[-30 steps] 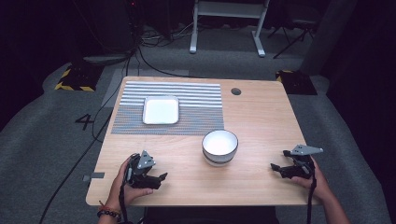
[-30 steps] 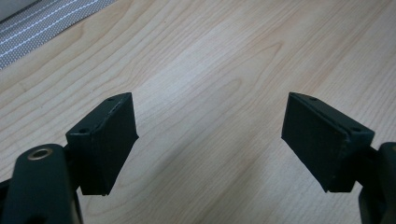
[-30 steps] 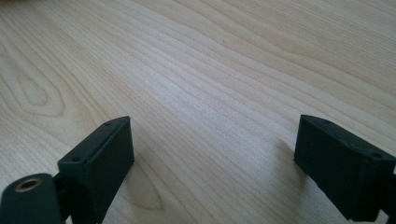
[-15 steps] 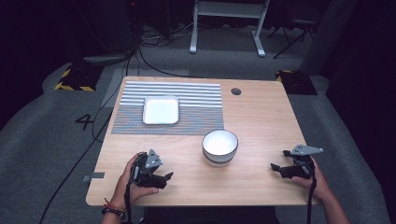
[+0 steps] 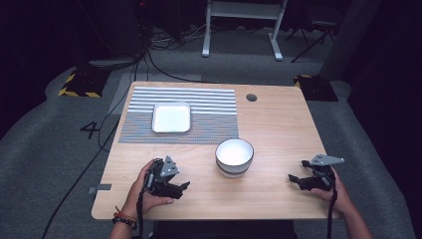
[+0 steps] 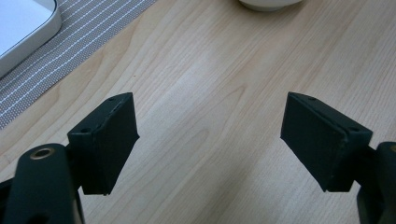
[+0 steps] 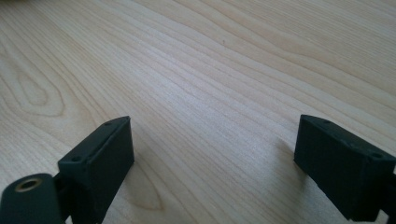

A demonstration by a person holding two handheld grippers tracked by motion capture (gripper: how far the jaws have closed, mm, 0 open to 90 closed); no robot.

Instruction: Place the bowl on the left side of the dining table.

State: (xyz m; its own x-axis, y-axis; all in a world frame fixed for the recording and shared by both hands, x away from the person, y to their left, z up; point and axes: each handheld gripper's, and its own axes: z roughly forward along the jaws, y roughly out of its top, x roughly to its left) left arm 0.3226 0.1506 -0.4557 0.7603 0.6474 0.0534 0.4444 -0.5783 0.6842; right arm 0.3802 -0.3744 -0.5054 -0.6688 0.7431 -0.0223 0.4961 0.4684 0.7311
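At the table's 9 o'clock side, the shallow square white plate (image 5: 171, 117) lies flat on the grey striped placemat (image 5: 209, 130), well apart from both tools. Nearer the person, at about 7 o'clock, the left gripper (image 5: 180, 188) rests low over the light wooden table (image 5: 278, 124) with its jaws spread wide and nothing between them, pointing toward 3 o'clock. The round white ceramic bowl (image 5: 234, 156), the thing nearest it, stands upright just right of the table's centre, near the left gripper but not touching. From here a sideways sweep could strike the bowl's wall and shove or tip it, since smooth glazed ware likely slides easily on bare wood. A grip on the thin rim could also slip. At 4 o'clock the right gripper (image 5: 294, 179) hovers, jaws likewise parted and empty, too far off to steady the bowl.
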